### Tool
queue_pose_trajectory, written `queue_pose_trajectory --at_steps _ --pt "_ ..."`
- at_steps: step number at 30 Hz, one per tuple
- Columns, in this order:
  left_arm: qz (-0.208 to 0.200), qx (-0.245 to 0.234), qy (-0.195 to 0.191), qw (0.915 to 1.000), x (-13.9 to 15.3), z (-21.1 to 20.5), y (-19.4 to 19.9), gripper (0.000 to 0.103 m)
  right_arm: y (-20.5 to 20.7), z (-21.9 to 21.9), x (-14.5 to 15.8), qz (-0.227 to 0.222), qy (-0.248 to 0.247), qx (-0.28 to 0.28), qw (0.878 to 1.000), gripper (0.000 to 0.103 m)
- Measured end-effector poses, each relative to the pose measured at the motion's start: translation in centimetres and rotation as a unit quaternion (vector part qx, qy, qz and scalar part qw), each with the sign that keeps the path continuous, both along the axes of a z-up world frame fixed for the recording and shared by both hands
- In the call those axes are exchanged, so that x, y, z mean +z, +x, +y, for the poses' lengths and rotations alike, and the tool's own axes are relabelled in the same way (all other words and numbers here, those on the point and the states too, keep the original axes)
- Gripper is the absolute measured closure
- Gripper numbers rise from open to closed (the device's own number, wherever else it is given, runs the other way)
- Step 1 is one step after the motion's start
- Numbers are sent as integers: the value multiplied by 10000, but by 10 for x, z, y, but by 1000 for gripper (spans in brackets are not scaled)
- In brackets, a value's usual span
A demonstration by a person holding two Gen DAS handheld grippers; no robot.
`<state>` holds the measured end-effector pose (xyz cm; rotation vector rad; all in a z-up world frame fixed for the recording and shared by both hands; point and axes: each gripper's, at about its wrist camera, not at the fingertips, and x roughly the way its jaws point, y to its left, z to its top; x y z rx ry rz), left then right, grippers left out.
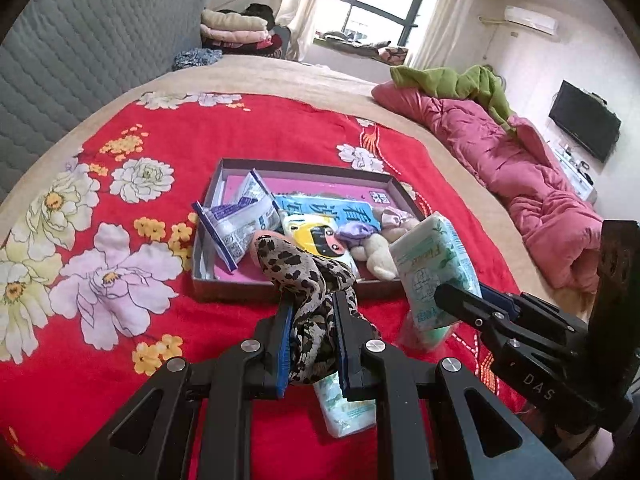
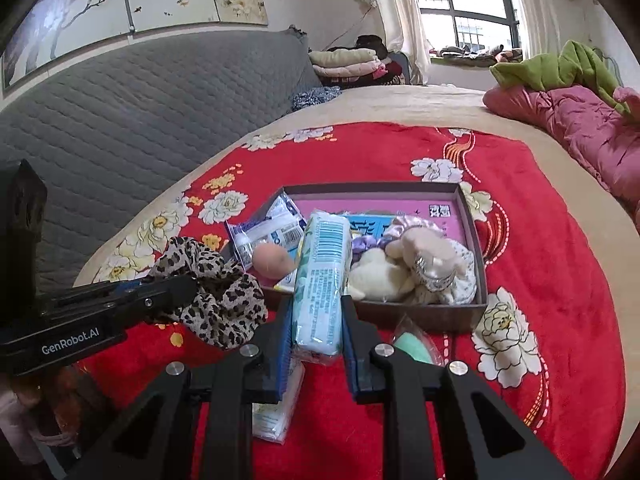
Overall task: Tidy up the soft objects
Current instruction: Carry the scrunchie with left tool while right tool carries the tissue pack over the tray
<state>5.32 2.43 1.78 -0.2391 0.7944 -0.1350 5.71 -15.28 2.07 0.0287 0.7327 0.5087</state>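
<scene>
Left gripper (image 1: pixel 310 300) pinches a leopard-print scrunchie (image 1: pixel 308 276) just above the shallow box's (image 1: pixel 296 292) near edge; right gripper (image 2: pixel 316 312) clamps a tissue pack (image 2: pixel 320 272) upright at that same edge, on the red blanket (image 1: pixel 240 136).

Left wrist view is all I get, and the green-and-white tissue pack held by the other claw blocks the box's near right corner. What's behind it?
Observer: A white ruffled fabric scrunchie with silver trim lies in that corner of the brown cardboard box, against the cream plush toy.
Operator: Anything loose on the red flowered blanket nearby?
Observer: Yes, a mint-green egg-shaped sponge in clear wrap lies outside the box, beside its near wall.
</scene>
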Motion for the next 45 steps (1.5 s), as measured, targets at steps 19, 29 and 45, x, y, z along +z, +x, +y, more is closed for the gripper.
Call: queue_pose_trajectory --at_steps 19,29,45 --pt "-277 83 -7 9996 29 5 19 85 20 -2 32 -228 80 -202 9995 81" --pt "-410 280 -56 9988 39 16 47 85 35 -1 42 -335 352 -202 9986 81" --pt "-229 224 -21 9995 22 1 85 85 58 0 35 -252 490 -295 9980 81"
